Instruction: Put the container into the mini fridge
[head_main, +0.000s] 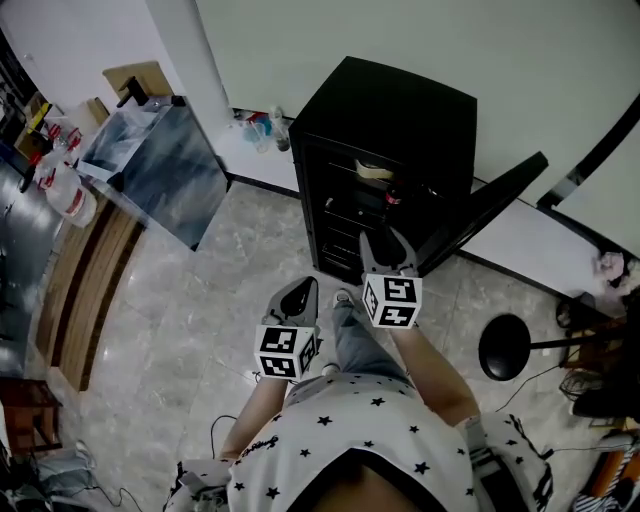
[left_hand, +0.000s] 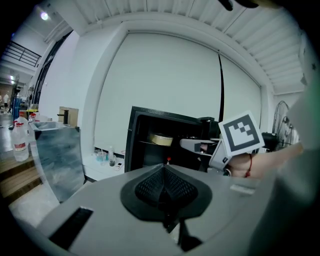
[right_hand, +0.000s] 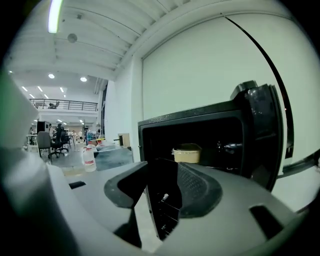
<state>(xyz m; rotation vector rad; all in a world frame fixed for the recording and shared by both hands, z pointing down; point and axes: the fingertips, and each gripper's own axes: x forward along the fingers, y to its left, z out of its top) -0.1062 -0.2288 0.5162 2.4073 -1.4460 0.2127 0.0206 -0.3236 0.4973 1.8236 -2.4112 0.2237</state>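
The black mini fridge (head_main: 400, 110) stands open on the floor, its door (head_main: 490, 205) swung out to the right. A tan lidded container (right_hand: 186, 153) sits on the upper shelf inside; it also shows as container (left_hand: 161, 139) and container (head_main: 375, 170). My right gripper (head_main: 388, 245) points at the fridge opening from just outside. Its jaws stand partly apart with nothing between them, right gripper (right_hand: 162, 187). My left gripper (head_main: 298, 295) hangs lower and to the left, away from the fridge, its pads pressed together and empty, left gripper (left_hand: 164, 187).
A tilted grey panel (head_main: 160, 165) leans at the left beside a wooden counter with a plastic bottle (head_main: 70, 195). Small bottles (head_main: 262, 130) stand on the white ledge left of the fridge. A black round stool (head_main: 505, 347) is at the right.
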